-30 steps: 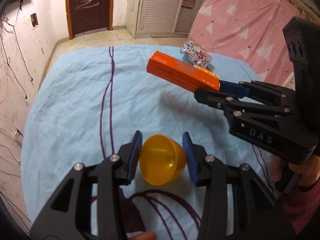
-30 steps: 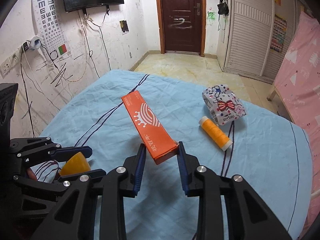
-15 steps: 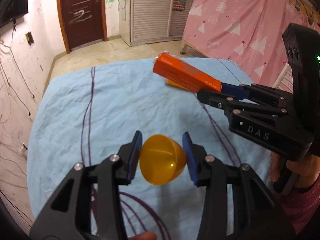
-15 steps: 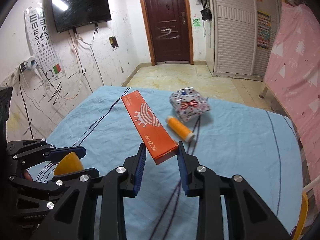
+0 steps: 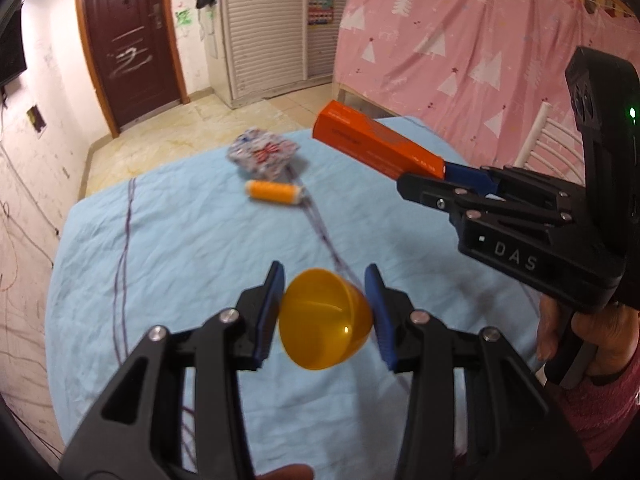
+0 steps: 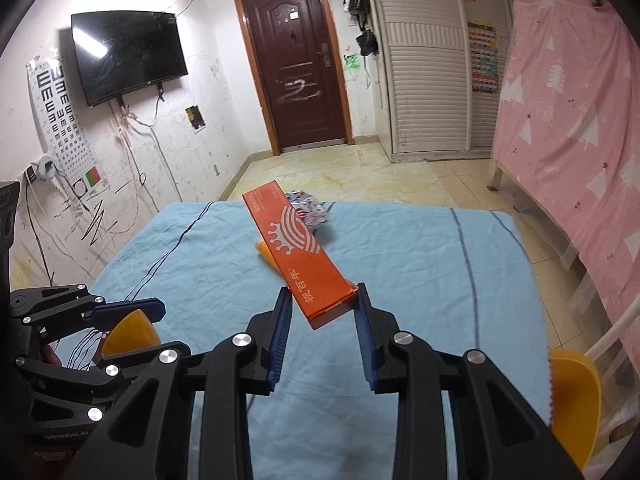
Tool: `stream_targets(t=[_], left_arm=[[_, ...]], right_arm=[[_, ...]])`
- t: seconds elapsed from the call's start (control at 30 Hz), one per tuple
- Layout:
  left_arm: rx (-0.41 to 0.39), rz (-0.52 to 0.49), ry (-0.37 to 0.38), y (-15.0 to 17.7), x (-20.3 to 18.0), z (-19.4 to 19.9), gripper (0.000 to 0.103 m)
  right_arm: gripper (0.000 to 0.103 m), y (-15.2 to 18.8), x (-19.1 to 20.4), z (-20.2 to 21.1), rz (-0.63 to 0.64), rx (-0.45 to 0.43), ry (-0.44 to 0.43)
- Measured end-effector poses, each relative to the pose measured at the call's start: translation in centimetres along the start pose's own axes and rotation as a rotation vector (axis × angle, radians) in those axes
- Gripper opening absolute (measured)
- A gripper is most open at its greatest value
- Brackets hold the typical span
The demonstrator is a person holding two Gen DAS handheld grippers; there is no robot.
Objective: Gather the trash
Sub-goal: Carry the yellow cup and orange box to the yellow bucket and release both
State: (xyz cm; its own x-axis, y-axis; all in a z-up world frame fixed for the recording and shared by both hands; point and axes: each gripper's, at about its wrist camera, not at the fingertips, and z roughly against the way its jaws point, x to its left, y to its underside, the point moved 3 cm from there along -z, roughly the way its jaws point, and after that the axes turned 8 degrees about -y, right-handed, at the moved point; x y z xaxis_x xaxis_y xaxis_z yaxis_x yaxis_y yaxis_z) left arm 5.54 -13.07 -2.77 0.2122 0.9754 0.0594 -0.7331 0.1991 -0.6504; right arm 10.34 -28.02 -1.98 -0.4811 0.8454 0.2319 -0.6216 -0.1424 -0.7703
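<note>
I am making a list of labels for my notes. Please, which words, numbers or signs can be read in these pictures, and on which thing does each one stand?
"DAS": white letters on the right gripper body.
"视百年": white characters on the orange box near its held end.
Rows of "E": eye chart on the wall.
Smaller print on the box and the colourful wall poster: too small to read.
Lettering on the left gripper body: too blurred.

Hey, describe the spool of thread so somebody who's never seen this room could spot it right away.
Look at the light blue sheet spread over the bed, toward its far end near the brown door. There, just in front of a crumpled patterned packet, lies the spool of thread on its side. It is the only small orange cylinder on the sheet; the other orange things are held up in tongs.
</note>
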Motion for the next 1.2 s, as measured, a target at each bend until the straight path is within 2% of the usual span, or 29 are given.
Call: stream_targets(t=[0.47,0.67,0.87,1.2], left_arm=[[-0.017,-0.148,0.056,-2.5,-9.3,-0.1,0.04],[-0.019,-0.206,0.09,-3.6,-13.5,-0.2,0.04],[-0.016,-0.24,0.166,-5.5,-18.1,-0.3,0.04],[0.015,-0.322,0.207,-6.2,-25.6,-2.2,0.04]], right_arm=[[0.025,2.9,-9.1,7.7,-0.142,-0.102,0.115],[0.025,5.5,-14.0,11.4,-0.215,-0.123,0.195],[0.025,8.9,-18.3,14.5,-0.301,-0.138,0.27],[0.025,12.7,-23.2,15.8,-0.403,-0.149,0.31]])
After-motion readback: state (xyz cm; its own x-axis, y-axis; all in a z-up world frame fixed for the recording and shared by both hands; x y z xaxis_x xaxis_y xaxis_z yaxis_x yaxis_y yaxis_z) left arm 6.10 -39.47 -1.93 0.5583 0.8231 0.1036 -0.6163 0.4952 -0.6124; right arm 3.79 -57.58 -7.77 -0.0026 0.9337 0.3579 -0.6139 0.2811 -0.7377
